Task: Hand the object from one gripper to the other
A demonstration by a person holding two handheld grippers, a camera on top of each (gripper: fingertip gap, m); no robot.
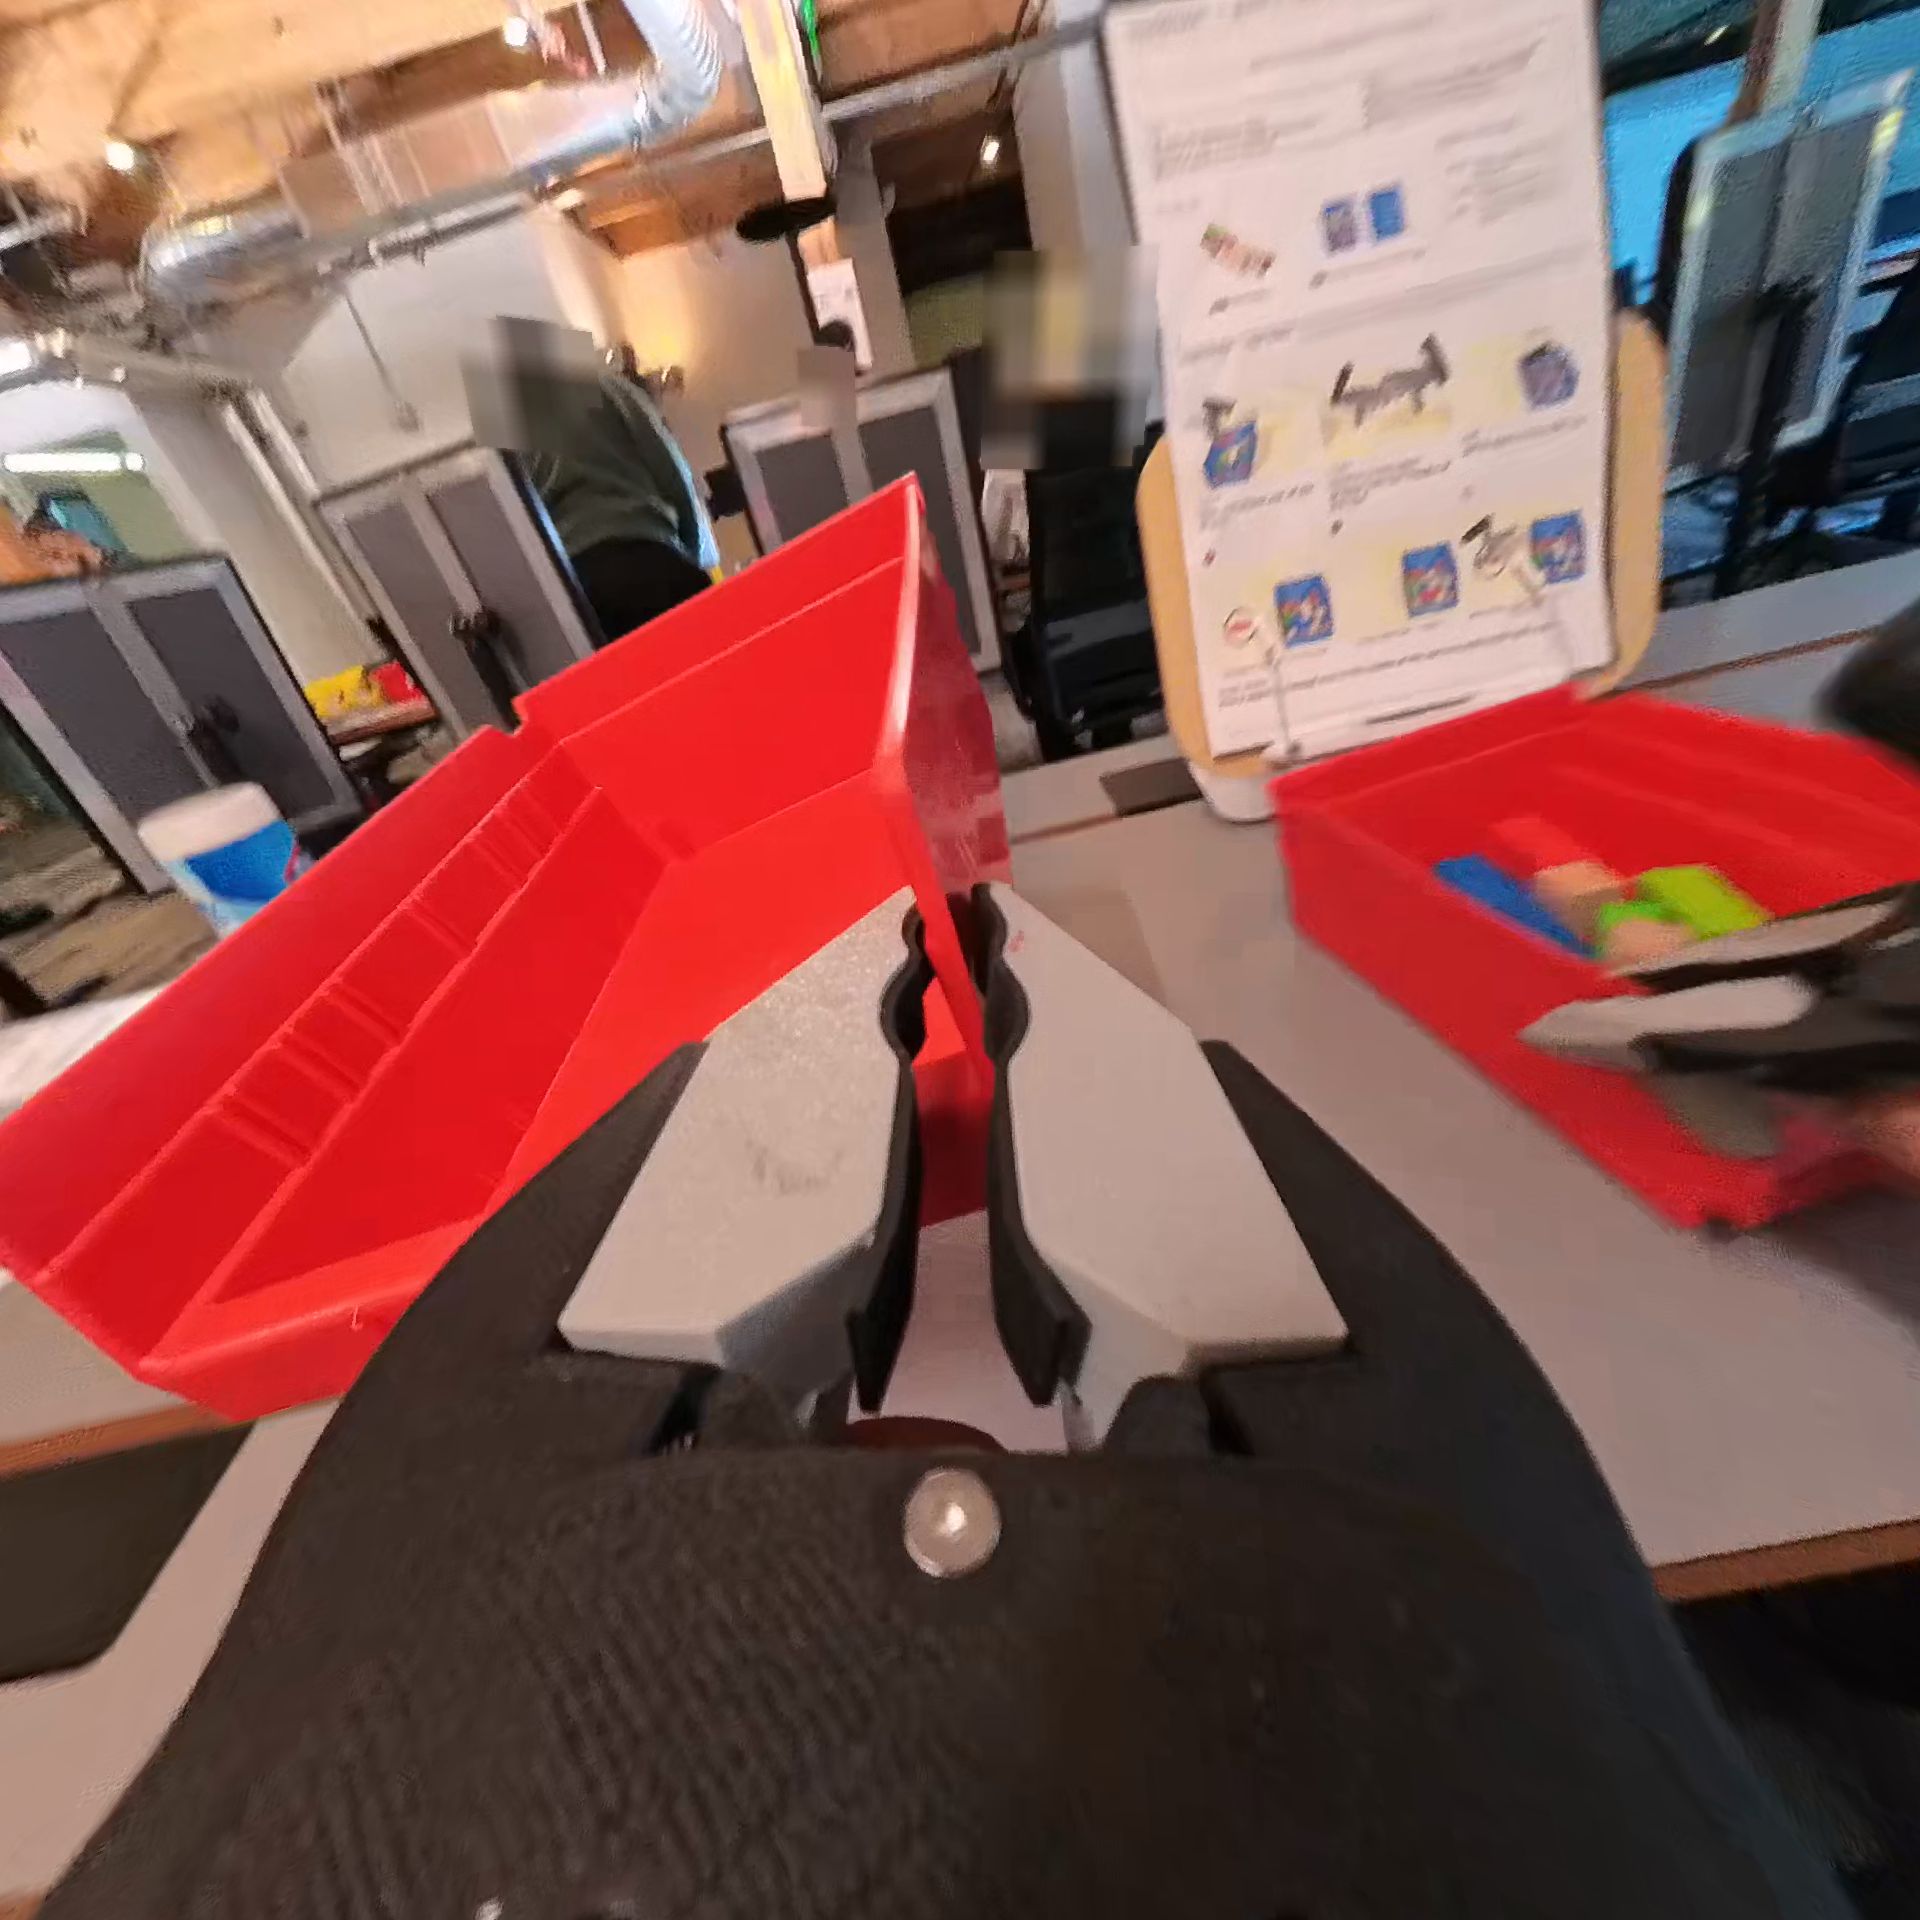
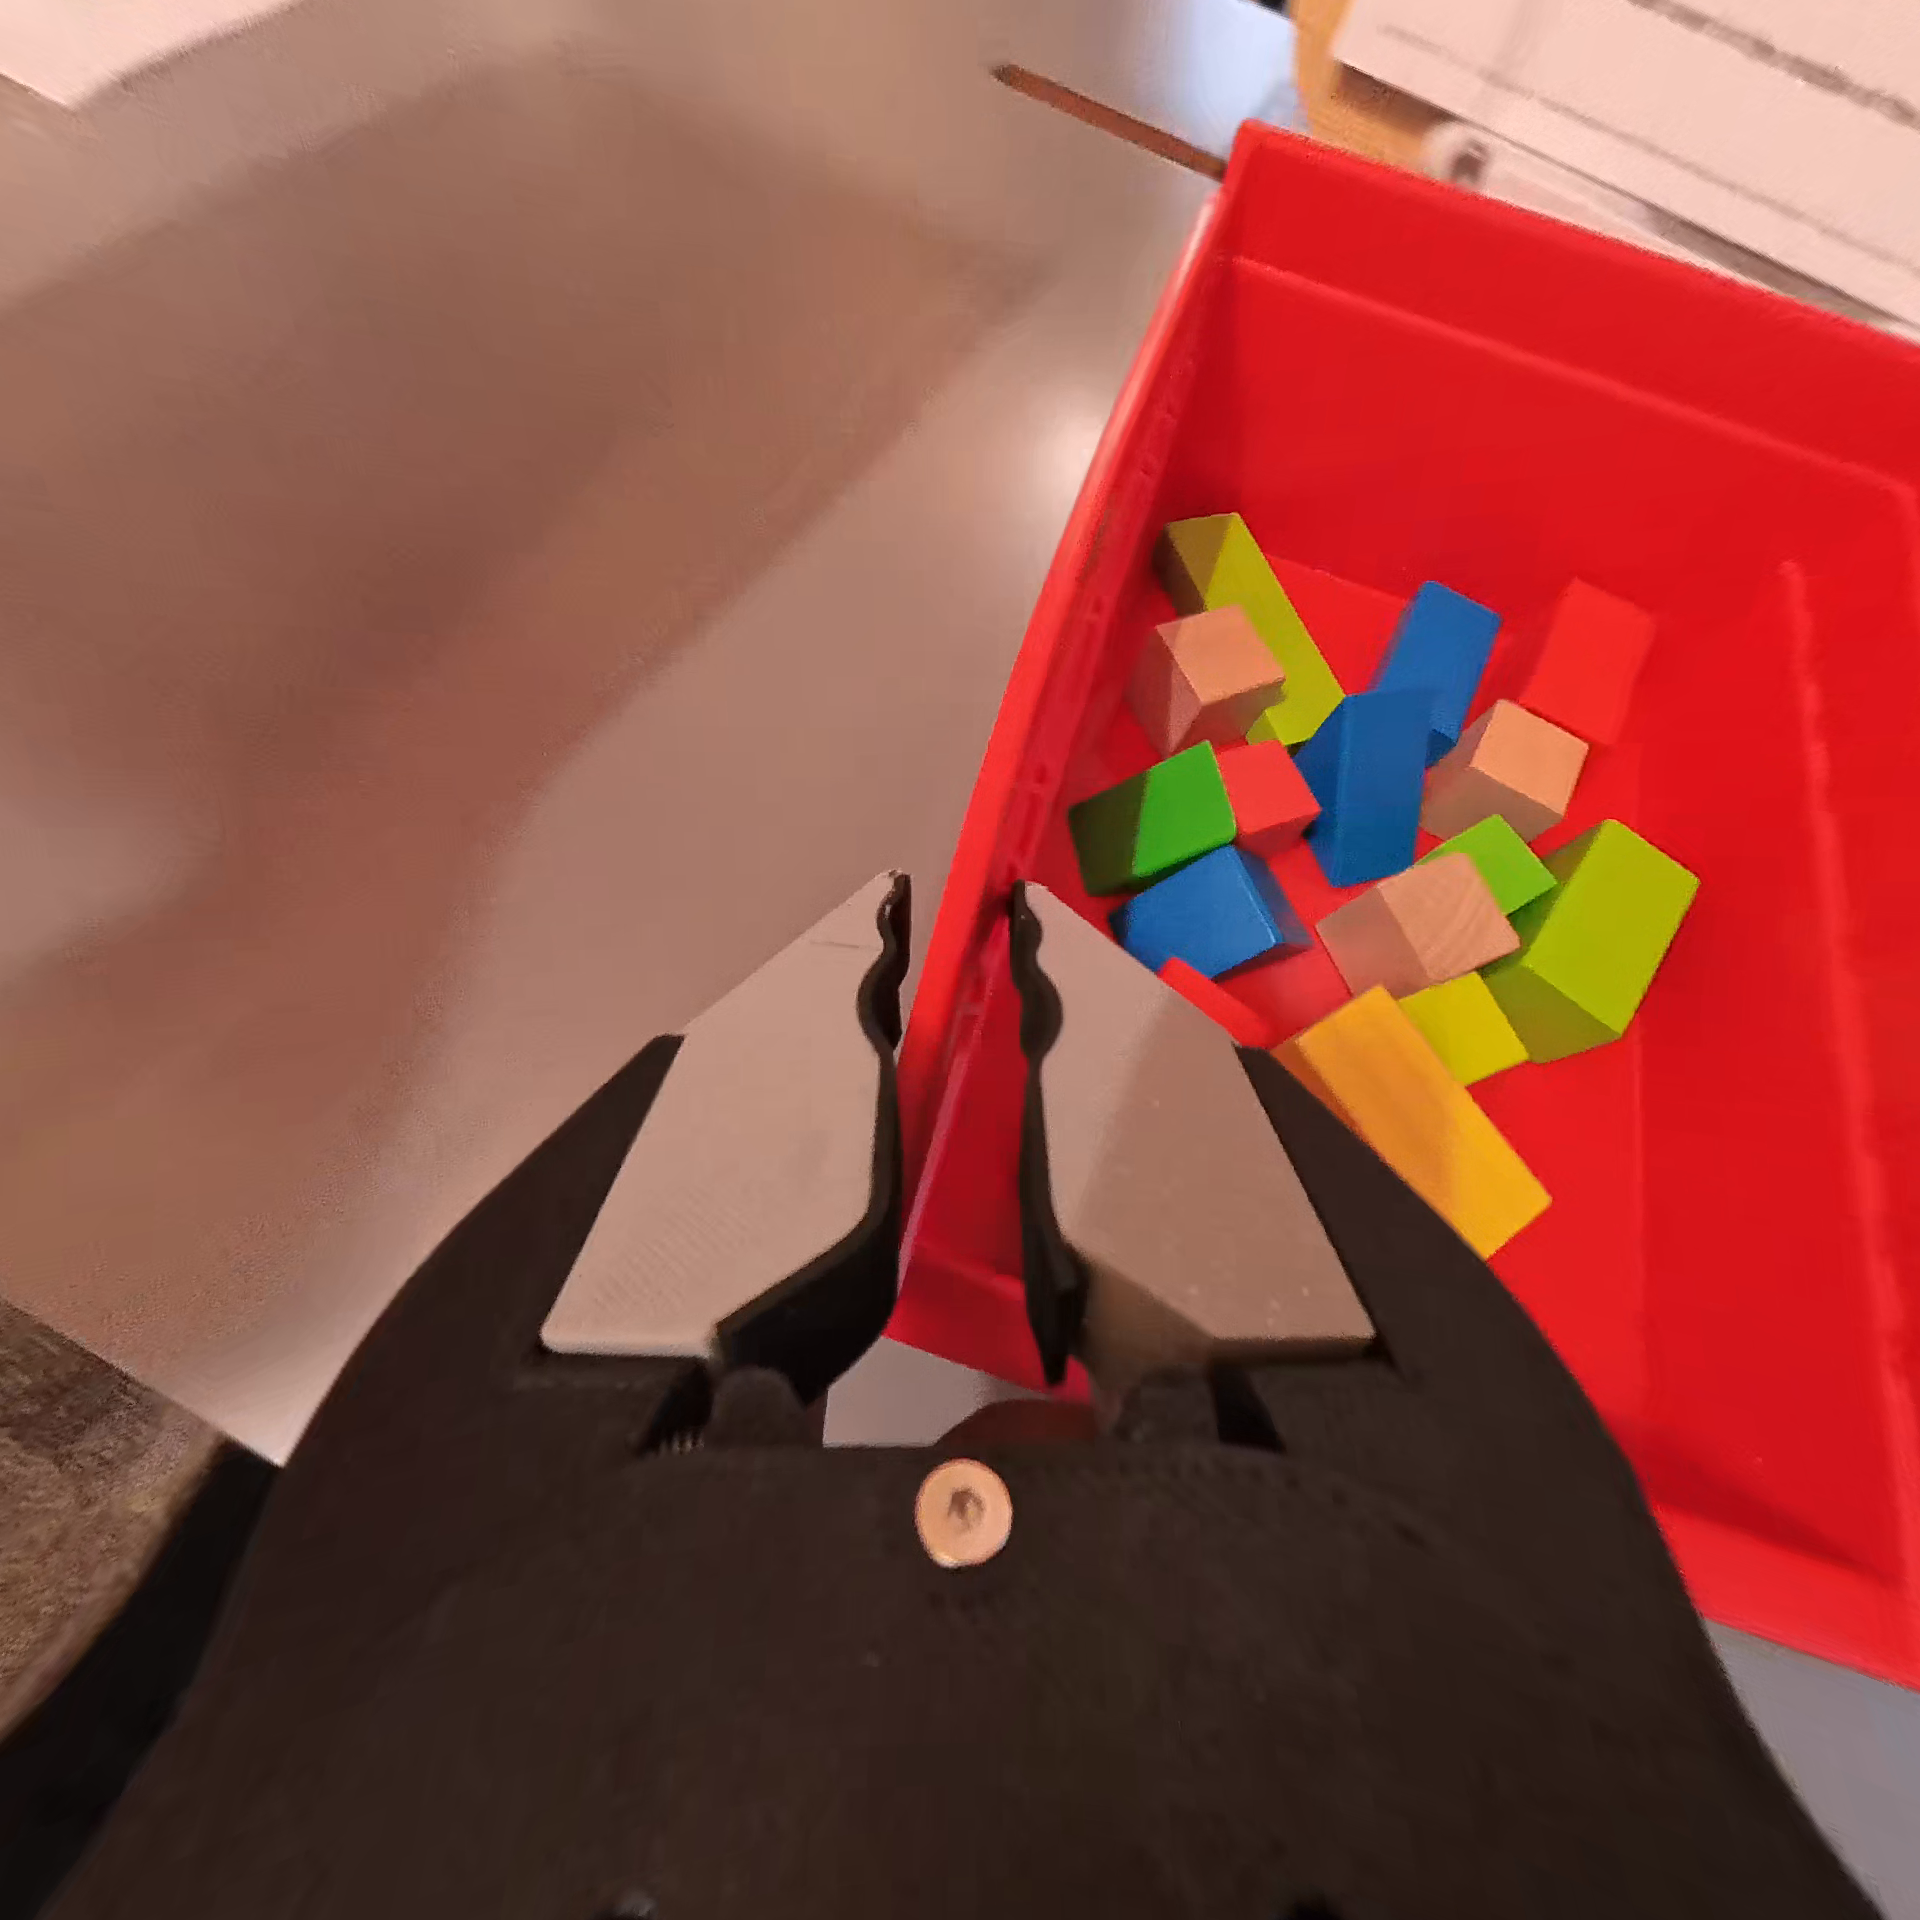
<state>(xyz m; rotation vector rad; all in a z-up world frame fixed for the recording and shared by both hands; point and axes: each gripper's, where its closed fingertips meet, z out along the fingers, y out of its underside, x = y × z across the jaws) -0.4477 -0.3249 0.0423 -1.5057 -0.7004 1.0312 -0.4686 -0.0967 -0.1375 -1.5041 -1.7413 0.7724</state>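
Two red bins are in view. The left gripper (image 1: 951, 935) is clamped on the side wall of the empty bin (image 1: 540, 935), which is tilted up off the tabletop (image 1: 1299, 1039). The right gripper (image 2: 956, 925) straddles the side wall of the second bin (image 2: 1455, 416) with narrow jaws; whether its pads press cannot be told. Inside that bin lie about sixteen blocks (image 2: 1351, 790): blue, green, red, natural wood and one yellow. Behind stands an instruction sheet (image 1: 1382, 395).

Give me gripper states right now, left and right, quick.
Left gripper: closed on the side wall of the empty red bin, which is tilted up.
Right gripper: jaws straddle the wall of the red bin with blocks; firm clamp cannot be told.
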